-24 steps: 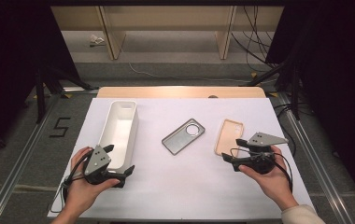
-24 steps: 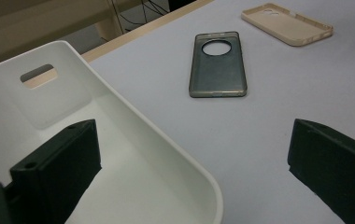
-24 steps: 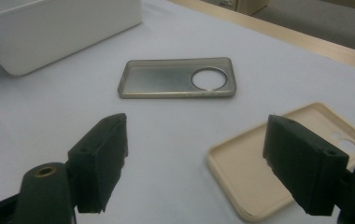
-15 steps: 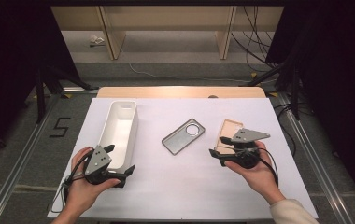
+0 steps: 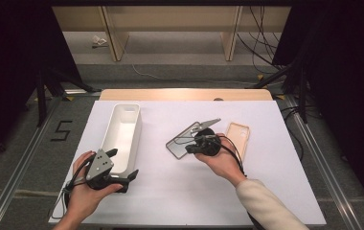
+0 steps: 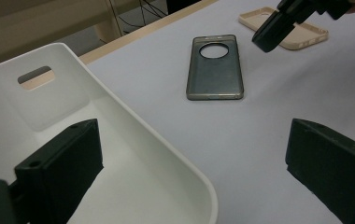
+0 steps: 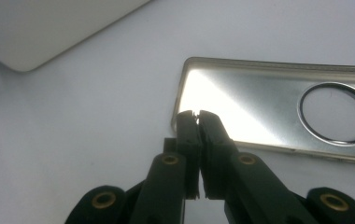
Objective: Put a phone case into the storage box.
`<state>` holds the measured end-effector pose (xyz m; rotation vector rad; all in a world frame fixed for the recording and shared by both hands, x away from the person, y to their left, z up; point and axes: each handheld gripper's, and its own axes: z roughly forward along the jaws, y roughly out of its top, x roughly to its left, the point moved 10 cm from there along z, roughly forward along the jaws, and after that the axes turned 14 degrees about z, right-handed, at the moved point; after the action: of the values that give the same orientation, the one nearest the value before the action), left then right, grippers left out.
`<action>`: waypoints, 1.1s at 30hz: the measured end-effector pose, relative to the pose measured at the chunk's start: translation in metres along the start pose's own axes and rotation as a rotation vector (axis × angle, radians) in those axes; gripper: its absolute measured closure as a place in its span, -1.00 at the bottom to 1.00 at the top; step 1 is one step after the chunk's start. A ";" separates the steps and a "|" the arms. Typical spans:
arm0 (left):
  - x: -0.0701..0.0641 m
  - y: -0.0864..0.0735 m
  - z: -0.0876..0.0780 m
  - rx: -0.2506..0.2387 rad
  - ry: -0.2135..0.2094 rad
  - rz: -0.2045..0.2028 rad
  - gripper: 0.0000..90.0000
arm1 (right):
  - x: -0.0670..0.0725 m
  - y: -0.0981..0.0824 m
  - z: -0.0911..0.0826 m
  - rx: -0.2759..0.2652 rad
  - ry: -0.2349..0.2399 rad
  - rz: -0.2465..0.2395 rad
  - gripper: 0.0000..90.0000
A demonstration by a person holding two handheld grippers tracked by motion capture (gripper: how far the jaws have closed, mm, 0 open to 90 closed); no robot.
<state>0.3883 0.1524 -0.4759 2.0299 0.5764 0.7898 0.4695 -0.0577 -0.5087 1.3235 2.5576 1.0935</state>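
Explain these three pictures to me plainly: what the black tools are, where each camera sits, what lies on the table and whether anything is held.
A person sits at a white table and holds a hand-operated gripper in each hand. One camera looks down from above the table. The other two ride on the grippers and look along their black jaws.

On the table lie a long white tray, a grey phone case with a round camera hole, and a beige phone case.

The left gripper rests open at the near end of the tray, one jaw over the tray and one outside it. The right gripper is shut, its tips at the edge of the grey case. Nothing is held.
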 end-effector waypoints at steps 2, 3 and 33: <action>0.000 0.000 0.000 -0.002 0.000 -0.003 -0.93 | -0.001 0.003 0.009 0.005 -0.014 0.005 1.00; 0.000 0.000 0.000 -0.002 0.000 -0.001 -0.93 | -0.002 0.004 0.012 0.006 -0.027 0.009 1.00; -0.002 0.000 0.000 0.000 -0.004 0.003 -0.92 | -0.012 -0.016 0.045 0.205 -0.123 -0.082 1.00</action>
<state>0.3868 0.1517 -0.4763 2.0321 0.5713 0.7869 0.4817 -0.0473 -0.5553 1.2691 2.6629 0.7286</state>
